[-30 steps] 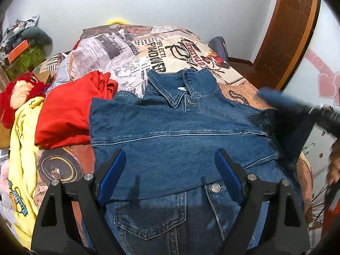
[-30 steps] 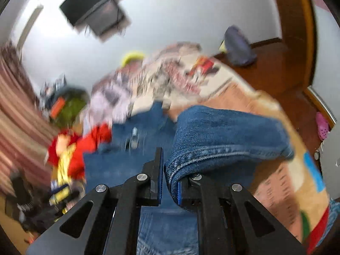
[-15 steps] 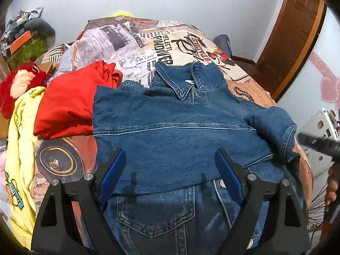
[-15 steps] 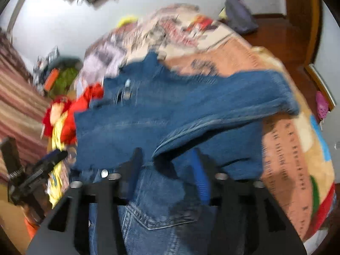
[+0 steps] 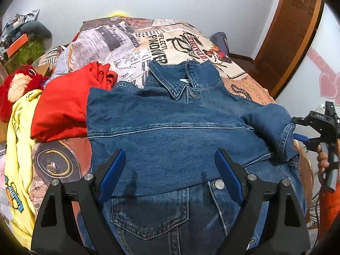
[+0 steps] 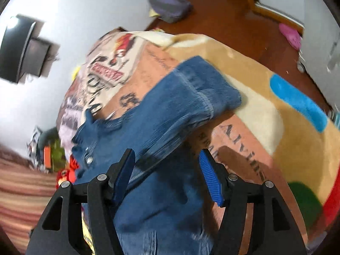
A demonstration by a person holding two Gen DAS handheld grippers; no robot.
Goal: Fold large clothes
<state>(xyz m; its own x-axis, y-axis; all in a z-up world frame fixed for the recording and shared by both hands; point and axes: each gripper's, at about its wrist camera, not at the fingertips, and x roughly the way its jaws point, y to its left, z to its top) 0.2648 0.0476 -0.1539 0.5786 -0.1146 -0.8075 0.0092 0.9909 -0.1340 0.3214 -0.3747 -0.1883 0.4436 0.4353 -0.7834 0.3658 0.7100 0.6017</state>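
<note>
A blue denim jacket [image 5: 170, 131] lies front up on the bed, collar at the far end, both sleeves folded across the chest. My left gripper [image 5: 170, 170] is open and empty, hovering over the jacket's lower chest. My right gripper [image 6: 167, 170] is open and empty above the jacket's right edge [image 6: 174, 110], where the folded sleeve cuff [image 6: 204, 85] lies. In the left wrist view the right gripper [image 5: 301, 137] is off the bed's right side, apart from the sleeve cuff [image 5: 284, 140].
A red garment [image 5: 63, 106] and a yellow garment [image 5: 17, 148] lie left of the jacket. A red plush toy [image 5: 14, 89] sits at the far left. The printed bedspread [image 5: 138, 42] extends behind. A wooden door [image 5: 293, 31] stands at right.
My right gripper carried the right sleeve over the jacket, opened and let it go, then drew back to the right. The left gripper stayed open, shifting slightly.
</note>
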